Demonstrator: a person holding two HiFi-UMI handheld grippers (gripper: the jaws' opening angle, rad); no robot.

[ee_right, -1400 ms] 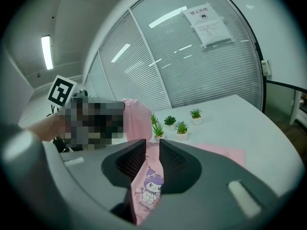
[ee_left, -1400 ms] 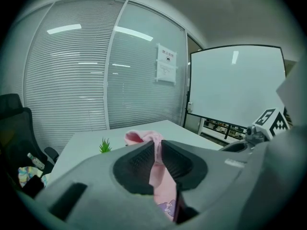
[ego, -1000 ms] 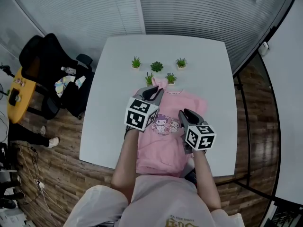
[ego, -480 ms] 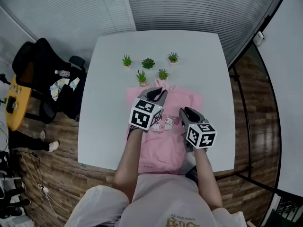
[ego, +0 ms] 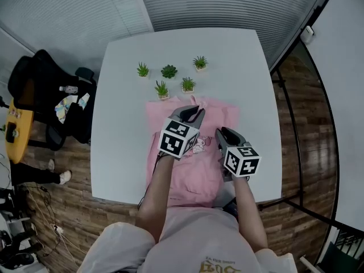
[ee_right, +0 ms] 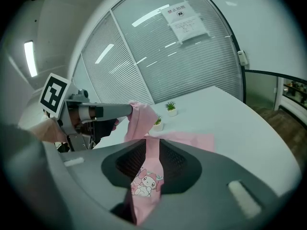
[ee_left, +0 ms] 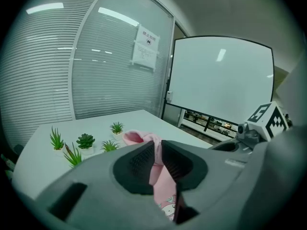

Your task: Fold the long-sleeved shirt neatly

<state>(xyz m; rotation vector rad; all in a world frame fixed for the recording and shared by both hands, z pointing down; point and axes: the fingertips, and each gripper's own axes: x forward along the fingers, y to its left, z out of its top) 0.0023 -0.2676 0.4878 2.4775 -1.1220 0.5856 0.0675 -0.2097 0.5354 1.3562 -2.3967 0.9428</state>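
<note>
- Left gripper (ego: 191,114) almost fully closed, pads pressed on a thin raised fold of the pink long-sleeved shirt (ego: 196,178), with a rounded lump of cloth poking out past the jaw tips.
- Right gripper (ego: 228,135) closed a little less far, clamped on a thicker band of the same shirt; cartoon print (ee_right: 146,182) showing on the cloth that hangs back between its jaws.
- Both grippers side by side above the shirt, pointing away from the person and somewhat downward, left tips further ahead than right tips.
- In the right gripper view, pink cloth running from that gripper's jaws up to the tip of the left gripper, off to its left.
- In the left gripper view, part of the right gripper in sight at the right edge.
- Rest of the shirt spread flat beneath and around the two grippers on the white table (ego: 122,152), its near hem back behind them, about at the table edge by the person.
- Ahead of the left gripper's tips: five small potted plants (ego: 169,71), the closest two just beyond the shirt's far edge.
- Further ahead and to the right of the left gripper: a large whiteboard (ee_left: 220,80).
- Ahead of both grippers, past the table: glass wall with blinds, a paper notice (ee_right: 184,20) stuck on it.
- Well to the left of the left gripper, off the table: a black chair (ego: 42,90) on wooden floor.
</note>
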